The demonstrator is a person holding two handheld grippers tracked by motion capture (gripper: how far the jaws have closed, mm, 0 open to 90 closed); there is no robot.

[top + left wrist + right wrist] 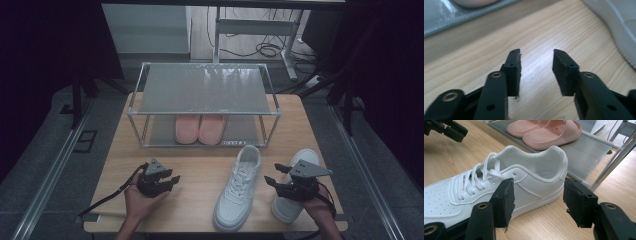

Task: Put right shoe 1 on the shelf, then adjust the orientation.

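Two white lace-up sneakers lie on the wooden table point(200, 165). One sneaker point(238, 190) is in the middle, its heel toward the rack. The other sneaker point(292, 200) is at the right, partly under my right hand. My right gripper point(272, 173) is open and points left at the middle sneaker point(524, 176). In the right gripper view my right gripper point(539, 182) stands just short of its heel side, not touching. My left gripper point(171, 177) rests open at the front left with nothing in it. In its own view my left gripper point(536, 53) is over bare wood, with the sneaker's sole point(621, 32) off to the right.
A two-tier metal shoe rack point(205, 90) stands at the back of the table. A pair of pink slippers point(200, 129) sits on its lower shelf point(586, 152). The slippers point(549, 130) lie just behind the middle sneaker. Dark curtains, desk legs and cables lie beyond.
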